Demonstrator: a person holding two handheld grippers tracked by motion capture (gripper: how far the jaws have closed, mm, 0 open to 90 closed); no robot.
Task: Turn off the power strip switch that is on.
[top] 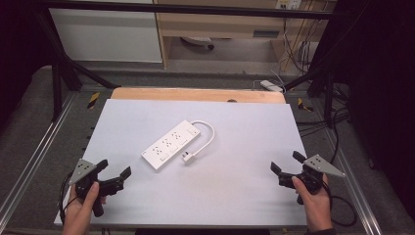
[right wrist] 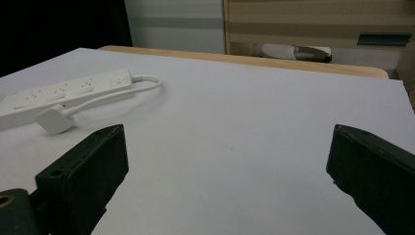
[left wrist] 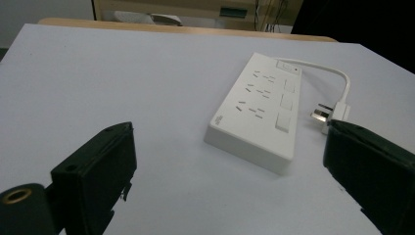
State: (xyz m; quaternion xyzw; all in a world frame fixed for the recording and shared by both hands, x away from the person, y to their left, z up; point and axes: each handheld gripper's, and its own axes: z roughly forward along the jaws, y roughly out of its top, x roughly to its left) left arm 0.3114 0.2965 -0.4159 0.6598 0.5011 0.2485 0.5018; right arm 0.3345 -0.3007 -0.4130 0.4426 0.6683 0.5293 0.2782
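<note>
Nothing has been handled yet, as far as I can judge. The white power strip (top: 171, 144) lies flat near the middle of the counter (top: 244, 196), set at a slant, with its short cord (top: 209, 132) looping round from the far end and the plug (top: 188, 157) resting on the counter just beside the strip's long side, plugged into nothing. My left hand-held gripper (top: 115, 174) sits near the front left corner with its jaws spread wide and empty; my right hand-held gripper (top: 286, 163) sits near the front right edge, likewise spread and holding nothing. Both are well apart from the strip, the left one nearer to it. So the whole job is still ahead: reaching in, taking hold of the strip or the plug, and doing whatever is to be done with them.

The left gripper view looks along the strip (left wrist: 257, 110) closely enough to make out its rows of sockets, the buttons down one side and the metal pins of the plug (left wrist: 327, 116). The right gripper view catches the strip (right wrist: 63, 95) from low and to the side, with the plug's rounded back (right wrist: 55, 120) toward me and its pins hidden. The high view alone gives both of my hands at once and the wooden edge (top: 195, 94) behind the counter's white top.
</note>
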